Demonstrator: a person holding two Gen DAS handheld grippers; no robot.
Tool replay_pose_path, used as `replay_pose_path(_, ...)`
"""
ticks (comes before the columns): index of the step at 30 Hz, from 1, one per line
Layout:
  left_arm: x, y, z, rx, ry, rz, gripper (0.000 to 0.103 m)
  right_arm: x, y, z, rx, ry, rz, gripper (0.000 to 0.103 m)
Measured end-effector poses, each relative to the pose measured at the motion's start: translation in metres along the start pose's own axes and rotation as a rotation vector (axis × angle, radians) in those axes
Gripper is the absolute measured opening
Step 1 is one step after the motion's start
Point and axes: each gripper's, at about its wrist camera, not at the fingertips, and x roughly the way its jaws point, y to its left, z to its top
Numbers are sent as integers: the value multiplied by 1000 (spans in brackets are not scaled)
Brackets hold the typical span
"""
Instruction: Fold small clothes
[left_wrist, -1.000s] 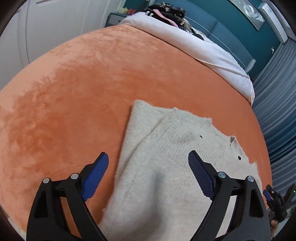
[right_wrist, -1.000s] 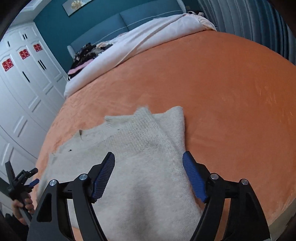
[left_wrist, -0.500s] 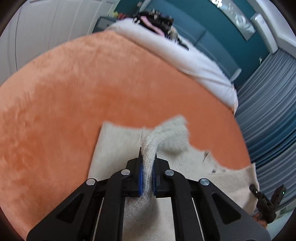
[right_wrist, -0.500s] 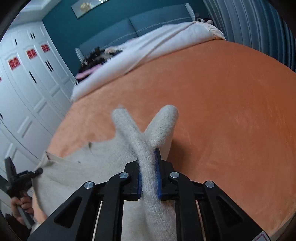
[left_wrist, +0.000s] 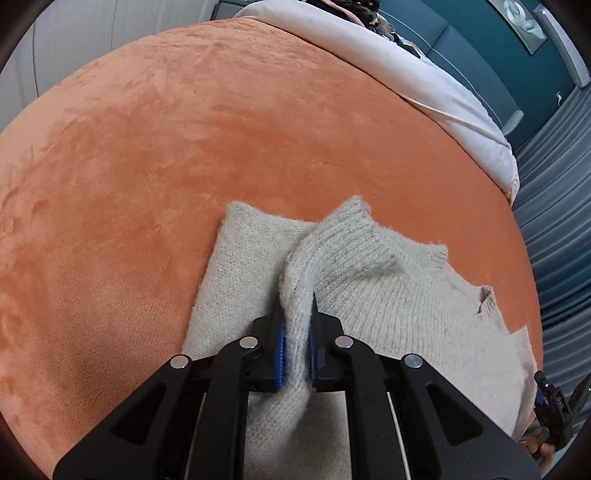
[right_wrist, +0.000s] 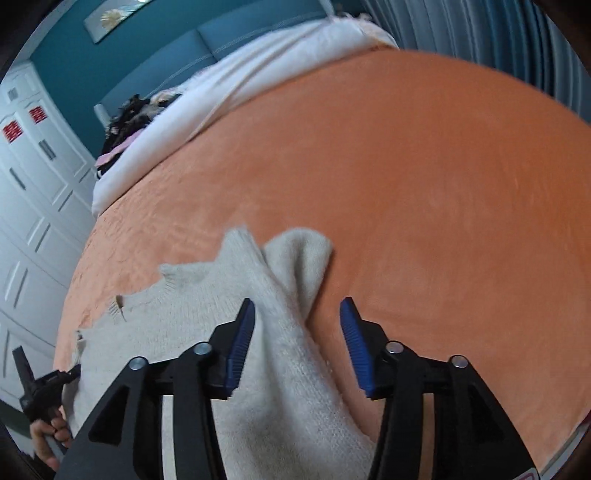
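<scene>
A cream knit sweater (left_wrist: 388, 295) lies partly folded on the orange bedspread (left_wrist: 184, 147). My left gripper (left_wrist: 295, 332) is shut on a raised ridge of the sweater's knit. In the right wrist view the sweater (right_wrist: 207, 325) lies under and between the fingers of my right gripper (right_wrist: 297, 339), which is open; its blue pads stand apart, the left one against the fabric. The other gripper shows at the edge of each view, right gripper (left_wrist: 554, 413) and left gripper (right_wrist: 40, 387).
A white duvet (left_wrist: 424, 74) is bunched at the head of the bed with dark clothes (right_wrist: 129, 110) piled on it. White wardrobe doors (right_wrist: 29, 192) stand on one side and grey curtains (left_wrist: 554, 221) on the other. The teal headboard (right_wrist: 221, 48) is at the back.
Both grippers went from open over the sweater to pinching it. Now the right gripper has opened and let the fabric drop; the left stays shut on its fold.
</scene>
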Motion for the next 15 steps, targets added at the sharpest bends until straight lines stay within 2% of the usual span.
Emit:
replay_pose_path(1,2,1,2,-5,2,-2,10,-1,4,3,-21,-3,2,58)
replay_pose_path(6,2,-4,-3,25,-10,27,10,22,29,7,-128,15,-29,57)
replay_pose_path(8,2,-5,-5,43,-11,34,10,25,41,-1,-197,31,-22,39)
replay_pose_path(9,1,-4,-5,48,-11,34,10,21,49,-6,-250,29,-21,13)
replay_pose_path(10,2,-3,-6,53,-13,32,10,17,62,-14,-321,25,-33,9)
replay_pose_path(13,4,-2,-8,65,-25,32,10,-8,95,-47,-485,22,42,8)
replay_pose_path(15,4,-2,-11,69,-41,37,10,-18,106,-67,-563,24,49,7)
